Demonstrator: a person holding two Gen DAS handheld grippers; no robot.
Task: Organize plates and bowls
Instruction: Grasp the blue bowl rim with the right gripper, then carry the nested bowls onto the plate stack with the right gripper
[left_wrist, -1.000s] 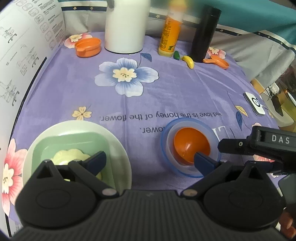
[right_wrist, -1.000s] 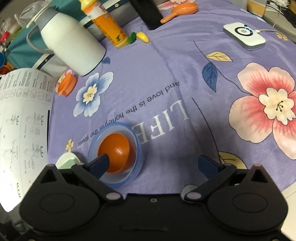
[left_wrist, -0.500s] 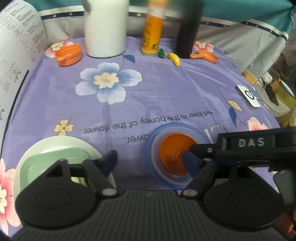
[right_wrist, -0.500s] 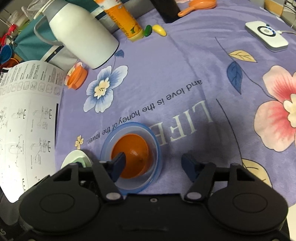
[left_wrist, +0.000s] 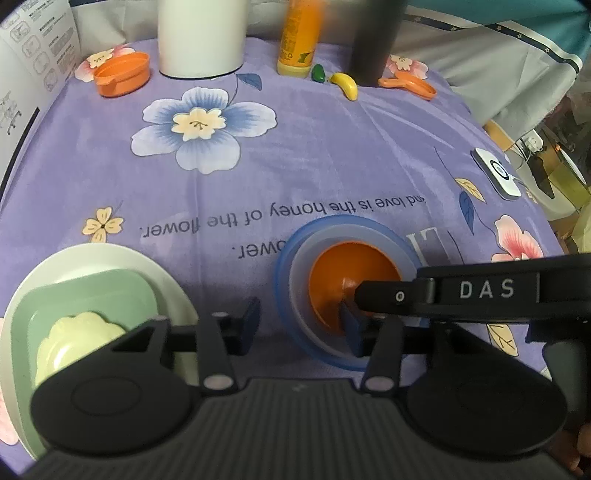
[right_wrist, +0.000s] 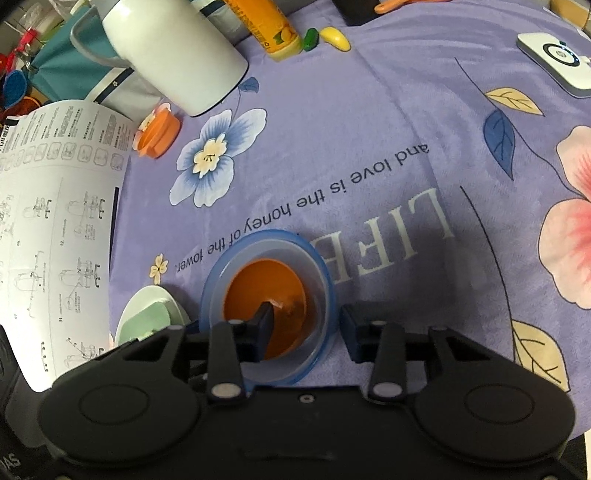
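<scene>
Both grippers straddle opposite sides of the stacked bowls on the purple cloth.

Left gripper (left_wrist: 299, 325): jaws have just been closing, now partly open, near-left rim of the blue bowl (left_wrist: 286, 236) between them; can't tell if pads press. Right gripper (right_wrist: 308, 328): jaws also just closing, partly open, one finger inside the orange bowl (right_wrist: 258, 291), the other outside the blue rim; contact unclear. Orange bowl nests in a translucent bowl inside the blue one. White plate (left_wrist: 110, 258) carrying the green square dish (left_wrist: 92, 291) sits just to their left.
</scene>
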